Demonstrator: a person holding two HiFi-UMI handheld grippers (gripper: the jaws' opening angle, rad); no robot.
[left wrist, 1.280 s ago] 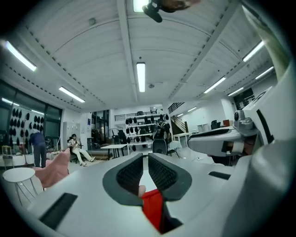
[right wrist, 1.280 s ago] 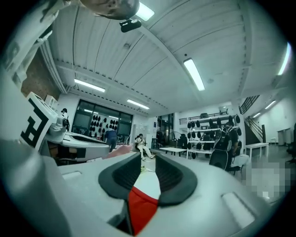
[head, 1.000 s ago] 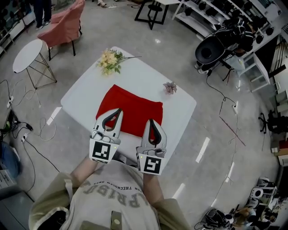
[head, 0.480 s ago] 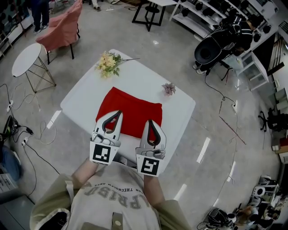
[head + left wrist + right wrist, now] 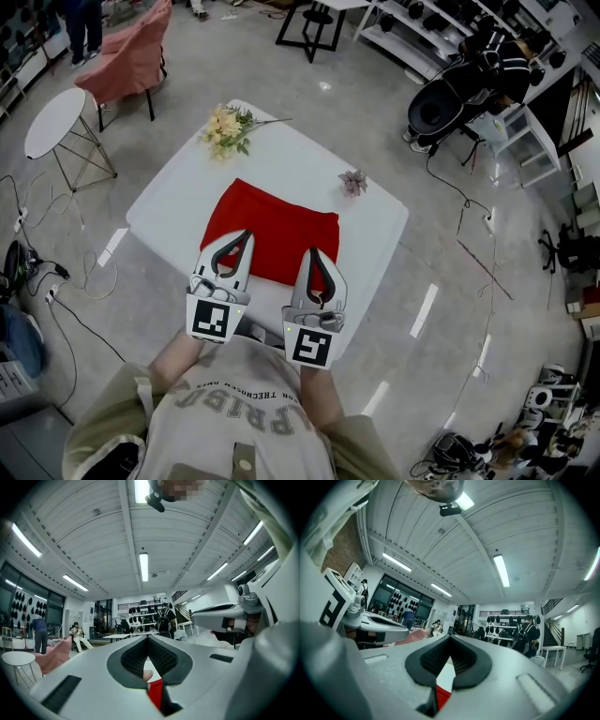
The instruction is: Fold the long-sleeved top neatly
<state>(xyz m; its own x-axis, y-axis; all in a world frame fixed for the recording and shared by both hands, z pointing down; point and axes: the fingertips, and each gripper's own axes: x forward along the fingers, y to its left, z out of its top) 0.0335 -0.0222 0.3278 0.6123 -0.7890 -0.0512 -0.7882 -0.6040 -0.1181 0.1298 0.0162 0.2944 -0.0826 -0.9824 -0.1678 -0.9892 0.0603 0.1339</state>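
white table | red top middle | yellow bouquet far corner | pink flower right

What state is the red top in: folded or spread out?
Folded. The red top lies as a compact rectangle on the white table, with no sleeves sticking out.

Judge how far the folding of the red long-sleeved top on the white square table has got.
Done: the red fabric top lies as a compact rectangle on the white square table, no sleeves showing. In hand: left gripper and right gripper sit over its near edge, jaws together, no cloth visibly pinched. Left: perhaps one last fold or smoothing.
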